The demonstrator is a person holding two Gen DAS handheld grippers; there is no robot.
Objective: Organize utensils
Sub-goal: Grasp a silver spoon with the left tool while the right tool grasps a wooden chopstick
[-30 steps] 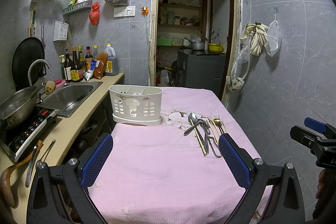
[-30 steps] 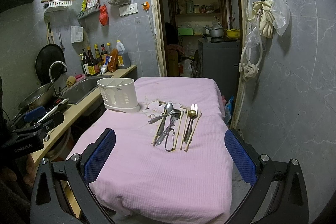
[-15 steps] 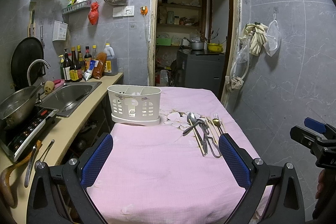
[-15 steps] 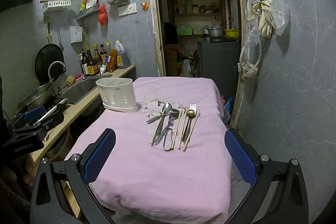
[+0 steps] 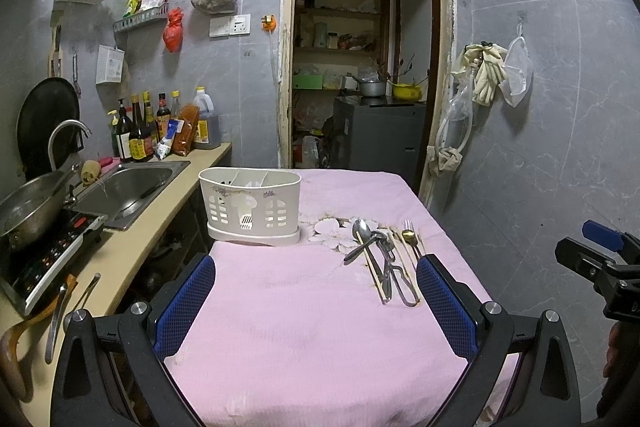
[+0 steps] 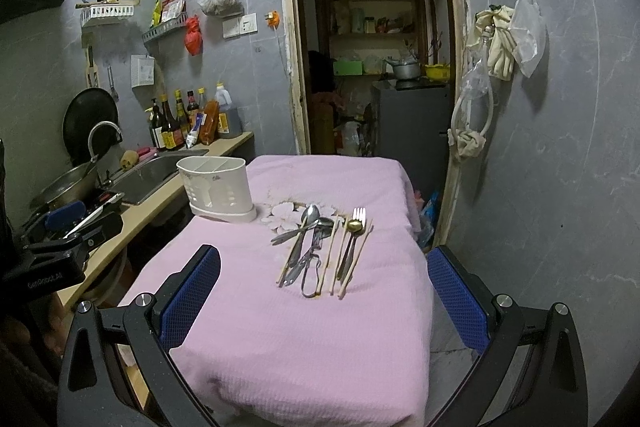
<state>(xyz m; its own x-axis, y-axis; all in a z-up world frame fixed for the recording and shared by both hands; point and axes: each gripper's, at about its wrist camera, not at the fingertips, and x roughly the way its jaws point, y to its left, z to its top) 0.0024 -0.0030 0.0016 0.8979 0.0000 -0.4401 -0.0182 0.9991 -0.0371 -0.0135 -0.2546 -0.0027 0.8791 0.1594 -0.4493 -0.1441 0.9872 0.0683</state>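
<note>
A white slotted utensil holder (image 5: 251, 203) stands on the pink tablecloth (image 5: 304, 315) at the table's far left; it also shows in the right wrist view (image 6: 218, 189). A pile of utensils (image 5: 386, 259) lies right of it: spoons, a fork, chopsticks and tongs, also seen in the right wrist view (image 6: 324, 251). My left gripper (image 5: 316, 303) is open and empty, held above the table's near part. My right gripper (image 6: 324, 301) is open and empty, short of the utensils.
A counter (image 5: 132, 247) along the left holds a sink (image 5: 128, 187), a pot on a cooktop (image 5: 44, 251), bottles (image 5: 160, 131) and loose ladles. A doorway (image 5: 360, 67) opens behind the table. The tiled wall (image 5: 540, 147) stands close on the right with gloves hung up.
Both grippers have drawn back slightly from the table; the holder and utensils look a little farther and lie unmoved. Both jaws stay open.
</note>
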